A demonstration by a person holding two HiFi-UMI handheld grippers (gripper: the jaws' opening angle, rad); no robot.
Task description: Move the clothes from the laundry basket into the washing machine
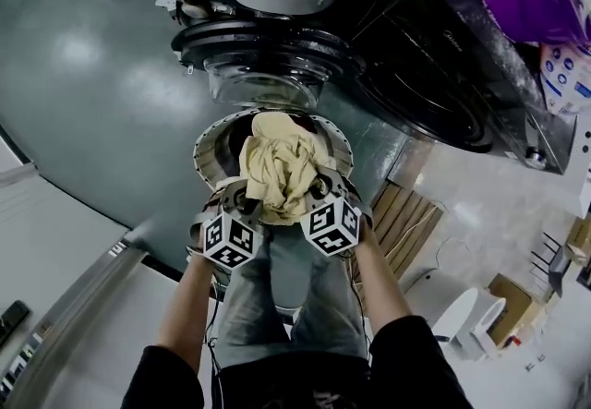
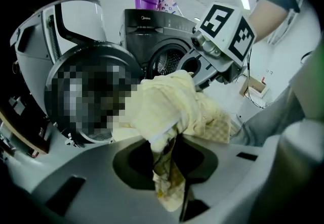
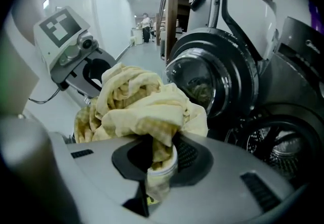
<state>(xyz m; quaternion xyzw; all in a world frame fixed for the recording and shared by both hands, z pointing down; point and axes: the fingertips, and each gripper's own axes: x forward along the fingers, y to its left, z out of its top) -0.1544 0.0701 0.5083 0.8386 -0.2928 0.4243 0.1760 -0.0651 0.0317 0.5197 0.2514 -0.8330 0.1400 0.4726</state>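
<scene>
Left gripper [image 2: 169,167]: jaws narrow, clamped on a fold of the crumpled pale-yellow checked cloth garment [image 2: 172,106]. Right gripper [image 3: 157,160]: jaws likewise narrow, clamped on another fold of the same garment. The bundle hangs between both grippers, above the round laundry basket with a perforated wall [image 1: 208,153]. Beyond the basket stands the dark front-loading washing machine [image 1: 434,75], drum opening exposed. A round glass door [image 1: 263,61] stands open beyond the basket.

Open door [image 2: 104,56] juts left of the drum mouth [image 2: 169,62], which stands clear
</scene>
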